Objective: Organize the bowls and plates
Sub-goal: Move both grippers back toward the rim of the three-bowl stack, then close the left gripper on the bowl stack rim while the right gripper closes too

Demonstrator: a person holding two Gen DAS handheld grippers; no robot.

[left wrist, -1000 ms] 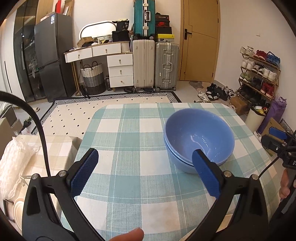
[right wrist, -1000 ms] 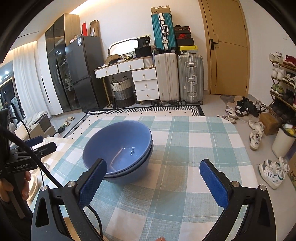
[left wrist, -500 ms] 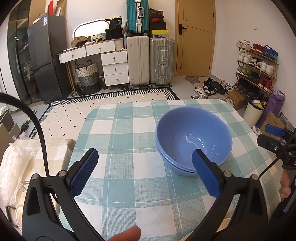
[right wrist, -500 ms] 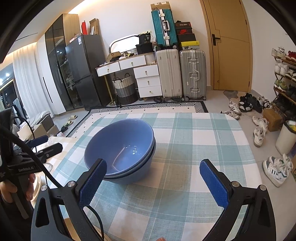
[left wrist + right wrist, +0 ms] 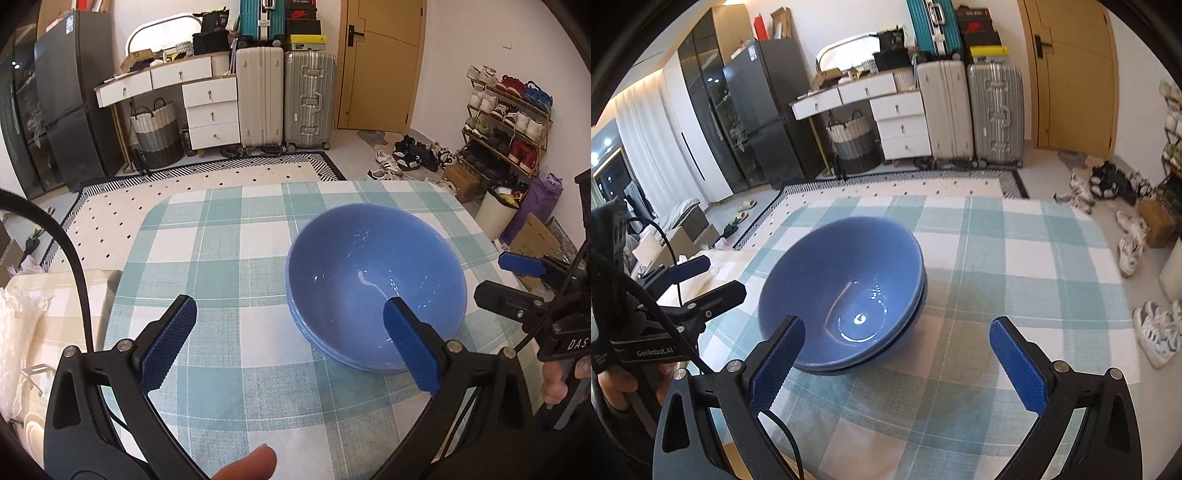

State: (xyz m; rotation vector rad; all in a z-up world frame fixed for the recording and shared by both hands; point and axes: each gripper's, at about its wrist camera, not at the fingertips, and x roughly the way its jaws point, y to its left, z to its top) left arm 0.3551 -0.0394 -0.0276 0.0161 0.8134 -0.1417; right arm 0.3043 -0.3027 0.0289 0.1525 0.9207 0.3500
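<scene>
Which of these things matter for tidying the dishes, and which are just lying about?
For the job:
- stacked blue bowls
- left gripper, open
- right gripper, open

Just lying about:
- suitcases
- shoe rack
- wicker basket
- fridge

The left hand-held gripper [image 5: 290, 341] has its two blue-padded fingers [image 5: 168, 345] spread wide, gripping nothing. The right hand-held gripper [image 5: 895, 363] is likewise spread wide and empty, fingers [image 5: 1019, 371] pointing forward. A fingertip [image 5: 251, 463] shows below the left one.
</scene>
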